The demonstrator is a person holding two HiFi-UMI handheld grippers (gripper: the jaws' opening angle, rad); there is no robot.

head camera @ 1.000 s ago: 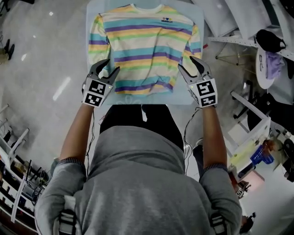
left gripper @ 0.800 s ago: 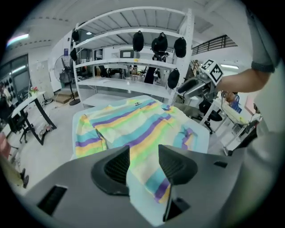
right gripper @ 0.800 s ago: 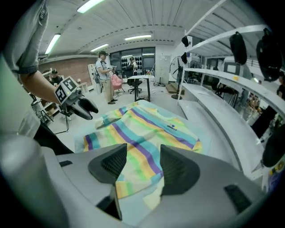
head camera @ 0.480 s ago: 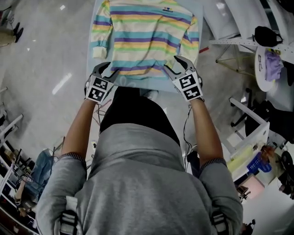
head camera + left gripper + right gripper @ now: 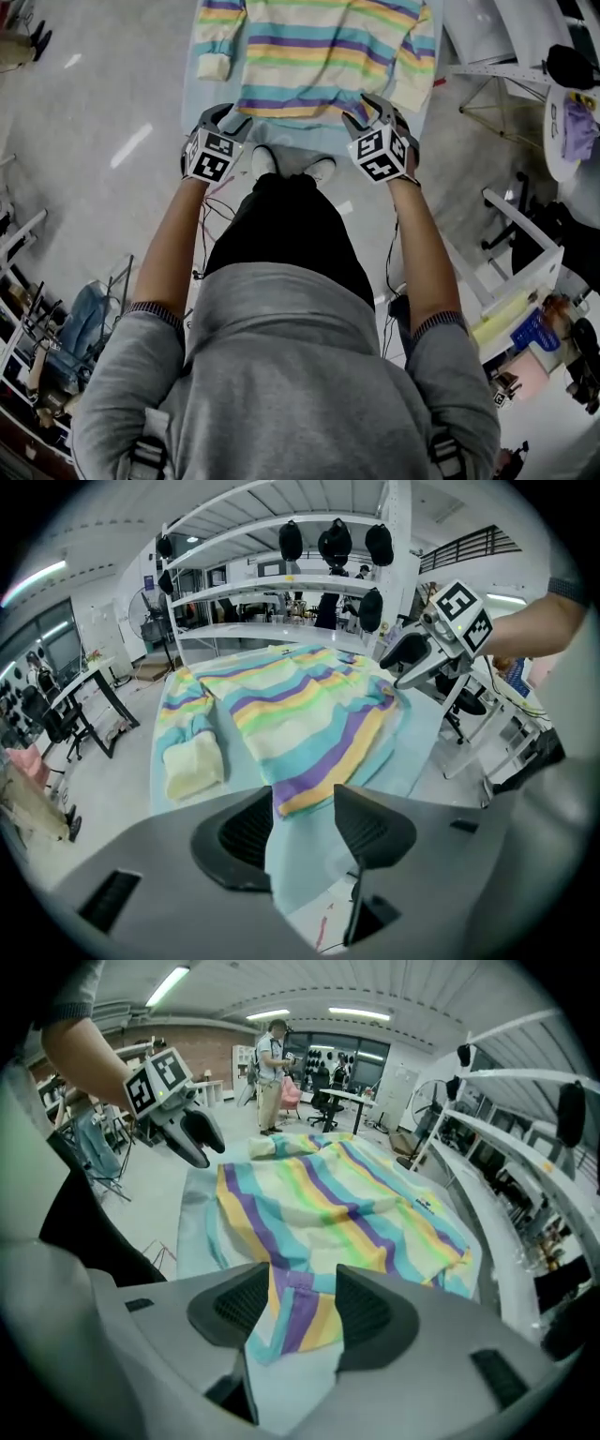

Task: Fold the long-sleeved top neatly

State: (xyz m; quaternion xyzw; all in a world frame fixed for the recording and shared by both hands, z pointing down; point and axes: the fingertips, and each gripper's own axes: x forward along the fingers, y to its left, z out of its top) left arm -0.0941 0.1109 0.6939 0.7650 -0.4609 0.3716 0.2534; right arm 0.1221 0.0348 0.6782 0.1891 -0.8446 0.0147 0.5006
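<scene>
Left gripper (image 5: 228, 114) hovering at near-left hem corner of striped top (image 5: 319, 47), jaws standing spread, pinching nothing; corner lying just ahead. Top lying flat on blue table cover (image 5: 309, 142), hem nearest person, long axis running away. Right gripper (image 5: 362, 110) straddling near-right hem corner, jaws spread, pads not pressing. Both grippers equally near.

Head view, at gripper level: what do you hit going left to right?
left gripper → hem of the striped top → right gripper → white metal stand
</scene>
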